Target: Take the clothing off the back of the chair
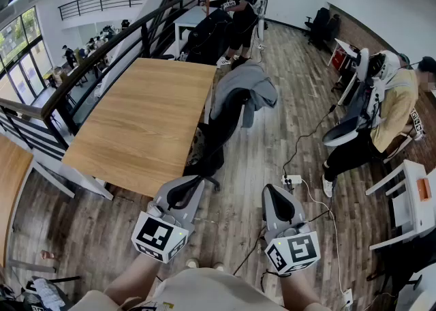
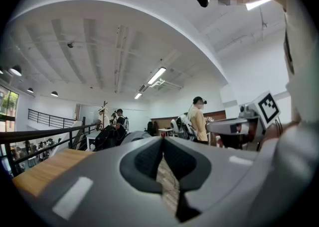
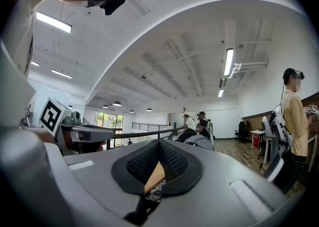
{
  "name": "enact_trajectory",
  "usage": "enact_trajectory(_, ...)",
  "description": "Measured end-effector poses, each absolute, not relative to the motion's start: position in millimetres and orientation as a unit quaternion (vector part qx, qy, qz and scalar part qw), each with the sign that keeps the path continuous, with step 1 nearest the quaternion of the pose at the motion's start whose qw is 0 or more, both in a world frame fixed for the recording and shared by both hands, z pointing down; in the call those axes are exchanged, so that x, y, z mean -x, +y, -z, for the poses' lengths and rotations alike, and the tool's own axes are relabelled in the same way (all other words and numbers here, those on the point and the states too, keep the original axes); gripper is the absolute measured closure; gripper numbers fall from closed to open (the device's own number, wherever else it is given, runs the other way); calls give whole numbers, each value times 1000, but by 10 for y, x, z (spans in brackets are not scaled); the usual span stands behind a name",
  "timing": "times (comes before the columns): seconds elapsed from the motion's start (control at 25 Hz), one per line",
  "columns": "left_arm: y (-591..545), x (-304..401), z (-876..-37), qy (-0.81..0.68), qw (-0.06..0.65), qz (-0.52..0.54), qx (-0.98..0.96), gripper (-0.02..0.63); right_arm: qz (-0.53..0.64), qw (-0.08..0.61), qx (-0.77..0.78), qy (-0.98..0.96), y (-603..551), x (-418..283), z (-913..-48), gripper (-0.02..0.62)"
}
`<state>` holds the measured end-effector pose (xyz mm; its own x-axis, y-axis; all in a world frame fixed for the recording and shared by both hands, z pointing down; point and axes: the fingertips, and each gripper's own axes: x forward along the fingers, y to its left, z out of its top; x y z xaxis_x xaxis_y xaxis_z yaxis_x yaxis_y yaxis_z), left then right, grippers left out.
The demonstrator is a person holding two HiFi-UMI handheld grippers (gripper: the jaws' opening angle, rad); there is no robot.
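Note:
A grey piece of clothing (image 1: 244, 90) is draped over the back of a black office chair (image 1: 219, 140), which stands at the right edge of a wooden table (image 1: 146, 119). My left gripper (image 1: 193, 181) and right gripper (image 1: 272, 192) are held low and level, side by side, well short of the chair. Both are shut with nothing between the jaws. In the left gripper view the left gripper (image 2: 162, 143) shows its pads pressed together. The right gripper view shows the right gripper (image 3: 158, 145) likewise, with the grey clothing (image 3: 200, 142) just beyond it.
A black railing (image 1: 102, 47) runs along the table's far left side. A seated person (image 1: 381, 115) in a white chair is at the right, near a white desk (image 1: 415, 200). A power strip (image 1: 292, 180) and cables lie on the wooden floor. Several people stand at the back.

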<state>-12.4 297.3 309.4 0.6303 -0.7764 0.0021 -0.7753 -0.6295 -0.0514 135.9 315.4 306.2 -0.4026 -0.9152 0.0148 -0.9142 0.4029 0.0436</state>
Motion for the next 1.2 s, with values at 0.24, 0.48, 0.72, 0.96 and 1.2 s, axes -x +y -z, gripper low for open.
enact_trajectory(0.24,2882,134,-3166,422,15,22,906,604,6,17,-552,-833,3062,-1332,-3104,595)
enact_trajectory(0.48,2824,113,-3186,417,13,26,909,604,-3,4,-568,-823,2991,-1410,-3112,595)
enact_trajectory(0.72,2815,35,-3205,416,10,28,909,604,-2,3,-567,-824,2989,-1472,-3133,595)
enact_trajectory(0.96,2806,29,-3237,415,6,32,909,604,-3,6,-565,-825,2958,-1459,-3172,594)
enact_trajectory(1.2,2848,-93,-3281,414,3,38,909,604,-8,12,-565,-825,2980,-1591,-3242,594)
